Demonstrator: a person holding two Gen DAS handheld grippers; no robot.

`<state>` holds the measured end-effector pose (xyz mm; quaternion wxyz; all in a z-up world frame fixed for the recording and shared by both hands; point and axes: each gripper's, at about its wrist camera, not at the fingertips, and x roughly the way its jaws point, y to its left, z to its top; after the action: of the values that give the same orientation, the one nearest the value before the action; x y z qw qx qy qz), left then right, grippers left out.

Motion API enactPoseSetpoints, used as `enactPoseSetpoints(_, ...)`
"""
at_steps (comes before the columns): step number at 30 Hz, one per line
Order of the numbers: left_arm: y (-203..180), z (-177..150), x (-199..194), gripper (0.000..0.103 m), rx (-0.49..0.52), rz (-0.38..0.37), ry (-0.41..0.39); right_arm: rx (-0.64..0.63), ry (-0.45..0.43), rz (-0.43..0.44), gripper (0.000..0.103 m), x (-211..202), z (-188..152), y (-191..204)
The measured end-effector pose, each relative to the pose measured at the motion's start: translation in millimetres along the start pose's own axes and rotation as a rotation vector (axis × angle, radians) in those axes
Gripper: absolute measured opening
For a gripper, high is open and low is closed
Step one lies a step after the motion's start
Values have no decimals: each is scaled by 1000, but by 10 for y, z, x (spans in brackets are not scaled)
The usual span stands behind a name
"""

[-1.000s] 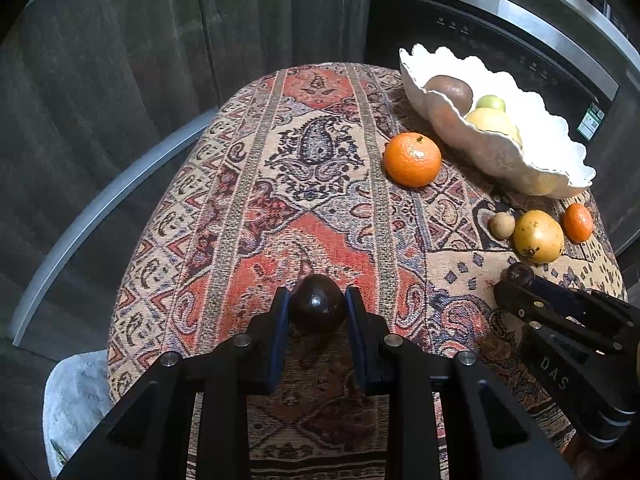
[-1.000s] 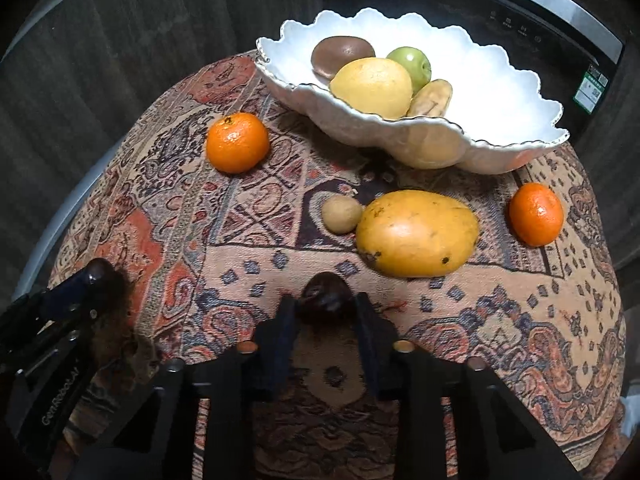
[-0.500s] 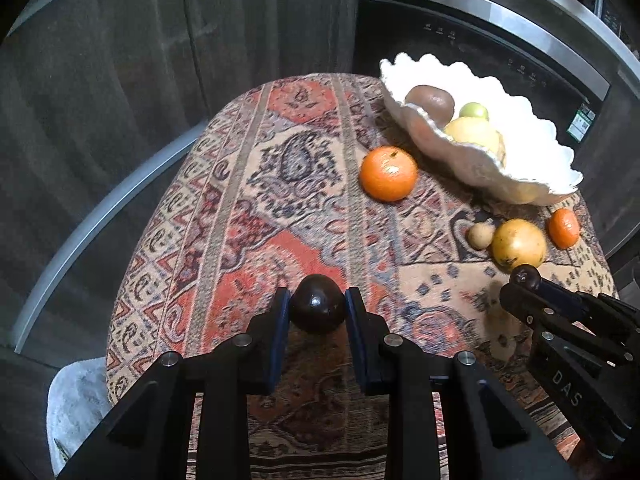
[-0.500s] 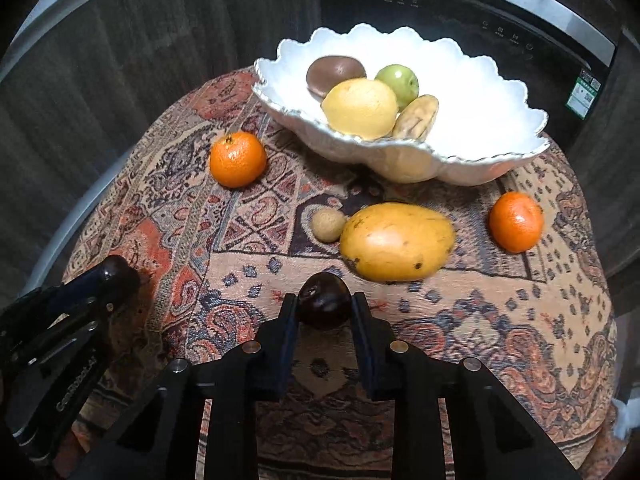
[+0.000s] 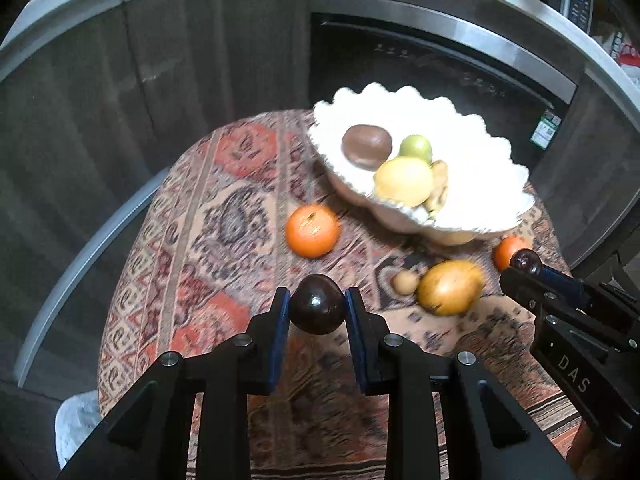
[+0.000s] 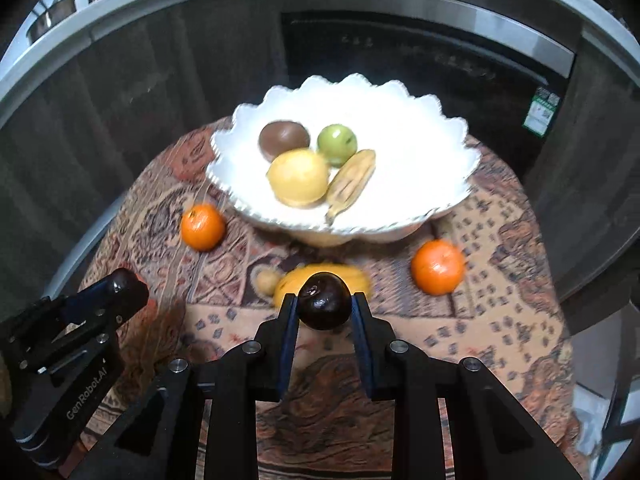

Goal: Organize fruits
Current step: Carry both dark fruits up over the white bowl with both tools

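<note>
My left gripper (image 5: 317,306) is shut on a dark round fruit (image 5: 317,310), held above the patterned table. My right gripper (image 6: 325,308) is shut on a second dark round fruit (image 6: 325,306), also lifted. The white scalloped bowl (image 6: 420,136) stands at the back with a brown fruit (image 6: 284,140), a green apple (image 6: 337,144), a lemon (image 6: 298,178) and a small banana (image 6: 352,182) inside. On the cloth lie two oranges (image 6: 203,227) (image 6: 437,267), a yellow mango (image 6: 292,284) partly behind my right fruit, and a small tan fruit (image 6: 267,280).
The table wears a patterned cloth (image 5: 224,216) and drops off at its rounded edges. A dark oven front (image 6: 420,56) and dark cabinets stand behind the bowl. The right gripper shows in the left wrist view (image 5: 524,262).
Both grippers have risen with their dark fruits and moved toward the bowl. The table and bowl now look farther below.
</note>
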<state>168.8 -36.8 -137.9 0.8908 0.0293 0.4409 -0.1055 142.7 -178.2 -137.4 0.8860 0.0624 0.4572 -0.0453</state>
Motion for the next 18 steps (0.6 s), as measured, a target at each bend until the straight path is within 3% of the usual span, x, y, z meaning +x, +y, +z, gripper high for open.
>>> enactPoseSetpoints(18,-462,785,86,28,95,-42,-67,39,-95,-17,27,-106,631,-392)
